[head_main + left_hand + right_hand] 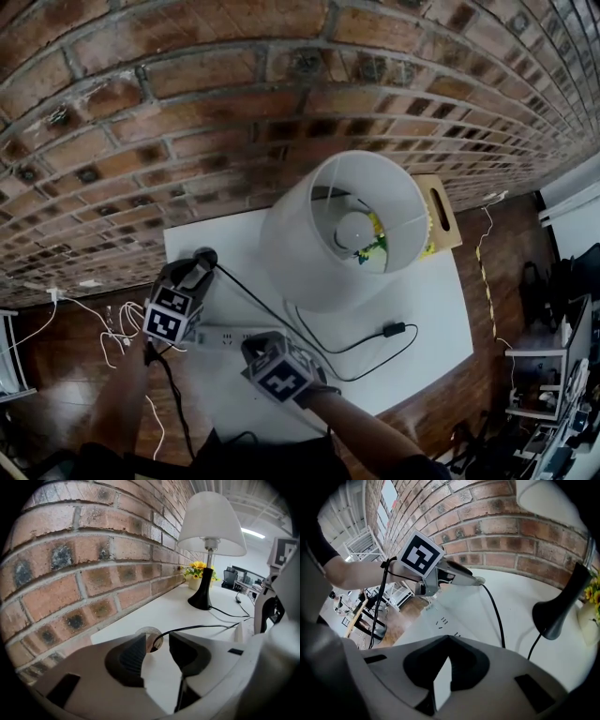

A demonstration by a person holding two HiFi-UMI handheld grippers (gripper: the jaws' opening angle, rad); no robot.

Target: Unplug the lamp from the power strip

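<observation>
The lamp (319, 234) with a white shade stands on the white table (431, 300); its black base (202, 597) shows in the left gripper view. Its black cord (253, 295) runs to the plug (150, 638), which lies out of the strip at the table's far left corner. My left gripper (157, 641) is open around the cord, and the plug sits just past its tips, not pressed. The white power strip (225, 336) lies near the front edge. My right gripper (255, 347) rests over the strip, jaws shut with nothing in them.
A brick wall (187, 112) runs along the table's far side. Yellow flowers (199, 566) and a wooden box (441, 211) stand behind the lamp. The cord's inline switch (394, 329) lies at the front right. Loose white cables (112, 323) trail on the floor at the left.
</observation>
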